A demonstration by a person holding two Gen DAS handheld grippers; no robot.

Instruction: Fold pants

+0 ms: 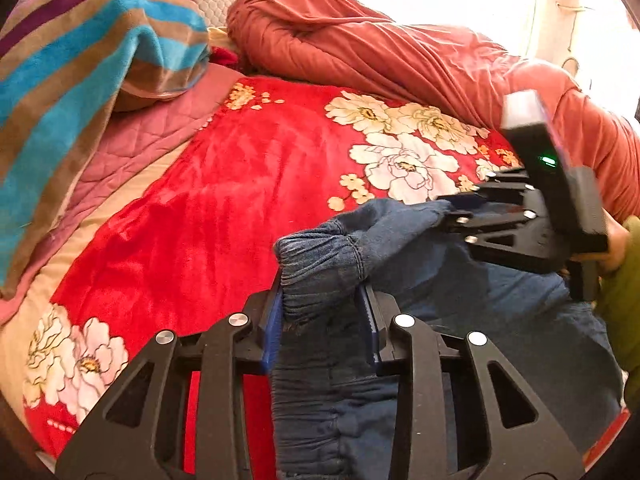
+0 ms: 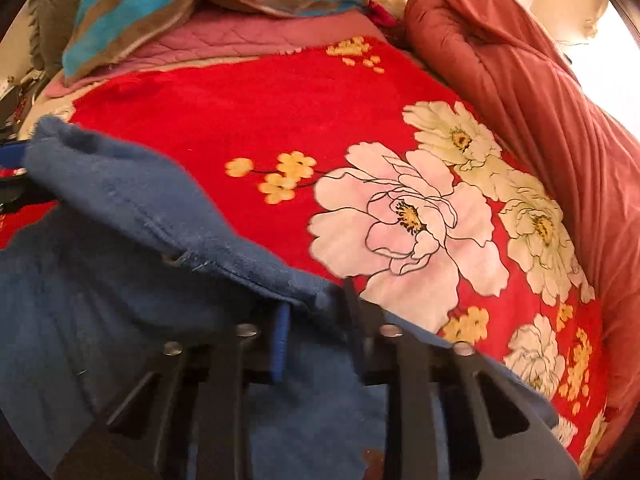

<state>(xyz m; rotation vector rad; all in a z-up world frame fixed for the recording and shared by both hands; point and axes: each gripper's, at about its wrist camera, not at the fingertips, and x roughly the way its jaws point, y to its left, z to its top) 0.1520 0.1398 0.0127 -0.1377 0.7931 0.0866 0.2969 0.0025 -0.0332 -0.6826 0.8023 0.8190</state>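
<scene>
Blue pants (image 1: 480, 300) with a gathered elastic band lie on a red floral blanket (image 1: 240, 184). In the left wrist view my left gripper (image 1: 320, 320) is shut on the ribbed elastic edge, which bunches up between its blue pads. To the right, my right gripper (image 1: 460, 210) pinches another part of the same edge, lifted a little off the bed. In the right wrist view the right gripper (image 2: 320, 332) has the soft blue cloth of the pants (image 2: 120, 260) draped between and over its fingers, hiding the fingertips.
A rolled rust-red quilt (image 1: 400, 48) runs along the far and right side of the bed. A blue-and-brown striped blanket (image 1: 80, 60) is heaped at the back left over a pink quilted sheet (image 1: 140, 140). A hand in a green sleeve (image 1: 624, 280) holds the right gripper.
</scene>
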